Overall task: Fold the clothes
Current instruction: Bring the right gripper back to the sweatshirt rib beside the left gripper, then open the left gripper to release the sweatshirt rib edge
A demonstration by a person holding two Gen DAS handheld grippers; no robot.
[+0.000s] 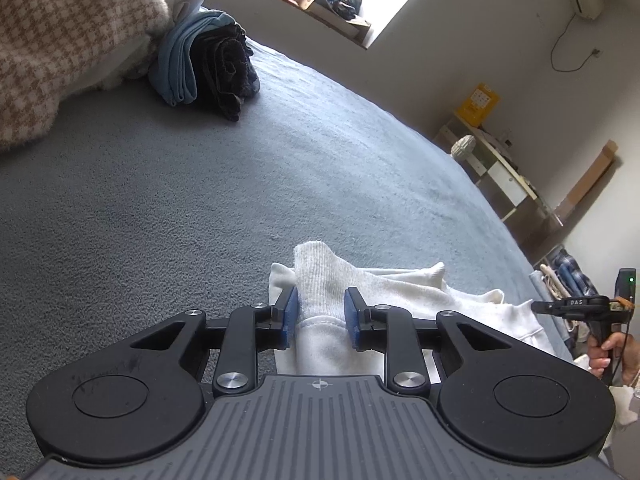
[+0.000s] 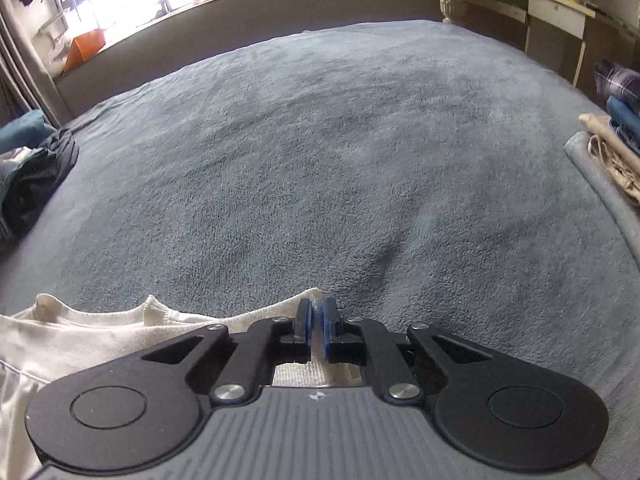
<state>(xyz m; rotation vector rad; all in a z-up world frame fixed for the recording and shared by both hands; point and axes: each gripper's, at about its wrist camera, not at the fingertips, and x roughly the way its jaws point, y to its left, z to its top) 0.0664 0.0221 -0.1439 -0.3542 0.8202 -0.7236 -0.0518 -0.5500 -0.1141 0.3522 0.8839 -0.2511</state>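
Holding the white top (image 1: pixel 400 292) on the bed (image 1: pixel 200 200), the left gripper (image 1: pixel 321 312) pinches a thick fold. The right gripper (image 2: pixel 316 316) is clenched on its edge. Lift both evenly.

Both rigs look like the same build: the left gripper (image 1: pixel 321 312) has a grey ribbed plastic body with a little crosshair mark printed near the front edge, flanked by two big black teardrop-shaped housings, each with a round raised disc on top. Black linkage arms run forward from silver round-head screws, and the fingers (image 1: pixel 291 312) end in flat blue pads. The right gripper (image 2: pixel 316 326) is a twin, same grey ribs, crosshair, black lobes, silver screws, blue pads. Seen from the left wrist, it's got a black pistol-style handle, white "DAS" lettering, a small green light and a thin black cable.
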